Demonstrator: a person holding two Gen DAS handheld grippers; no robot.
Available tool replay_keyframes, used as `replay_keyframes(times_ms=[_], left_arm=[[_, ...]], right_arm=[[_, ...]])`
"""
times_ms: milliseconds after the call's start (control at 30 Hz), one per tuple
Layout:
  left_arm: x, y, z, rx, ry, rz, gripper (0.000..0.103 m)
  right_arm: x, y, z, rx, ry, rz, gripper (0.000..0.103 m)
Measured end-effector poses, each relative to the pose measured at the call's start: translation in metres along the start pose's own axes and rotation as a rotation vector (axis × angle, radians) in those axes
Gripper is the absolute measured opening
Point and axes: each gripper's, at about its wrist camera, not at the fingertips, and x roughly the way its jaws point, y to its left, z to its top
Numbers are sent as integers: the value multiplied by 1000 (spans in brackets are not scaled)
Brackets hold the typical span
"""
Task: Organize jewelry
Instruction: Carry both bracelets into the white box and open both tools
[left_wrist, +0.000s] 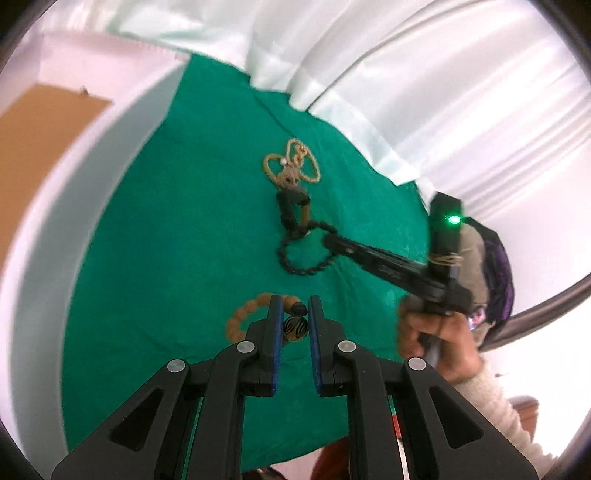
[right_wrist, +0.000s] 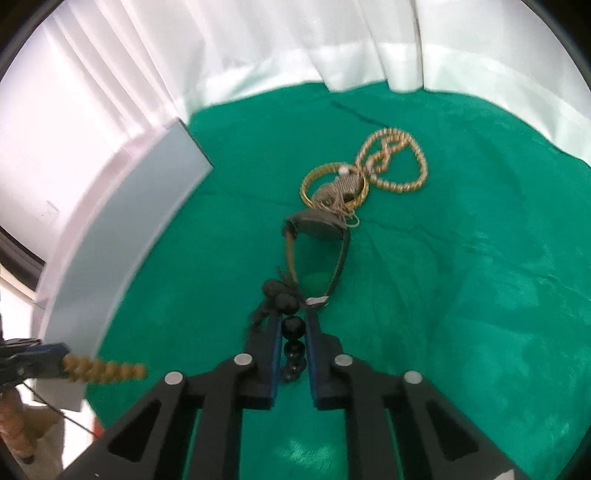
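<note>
Holding round tan wooden bead bracelet (left_wrist: 243, 317) tight in left gripper (left_wrist: 295, 310), lifting it off green cloth (left_wrist: 166, 240). Right gripper (right_wrist: 293, 325) squeezing shiny black bead bracelet (right_wrist: 293, 328), pulling it from tangled pile.

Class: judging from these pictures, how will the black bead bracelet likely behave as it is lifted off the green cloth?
The black bead bracelet is a strand of separate beads, so it will probably hang limp. Its end touches the watch, so lifting may tug the pile. The round beads might slip between the right hand-held gripper pads.
</note>
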Motion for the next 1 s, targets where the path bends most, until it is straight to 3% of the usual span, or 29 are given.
replay_keyframes(times_ms=[200, 367, 633, 1000], left_arm=[[-42, -19, -4, 18, -70, -6, 11], [-82, -34, -3, 44, -126, -32, 11], [-153, -35, 2, 29, -243, -56, 11], [-227, 17, 21, -10, -400, 123, 11]], right_arm=[[-53, 24, -2, -23, -65, 41, 12], [-75, 57, -3, -95, -98, 53, 12], [-105, 116, 15, -186, -171, 143, 12], [-94, 238, 59, -328, -178, 289, 12]])
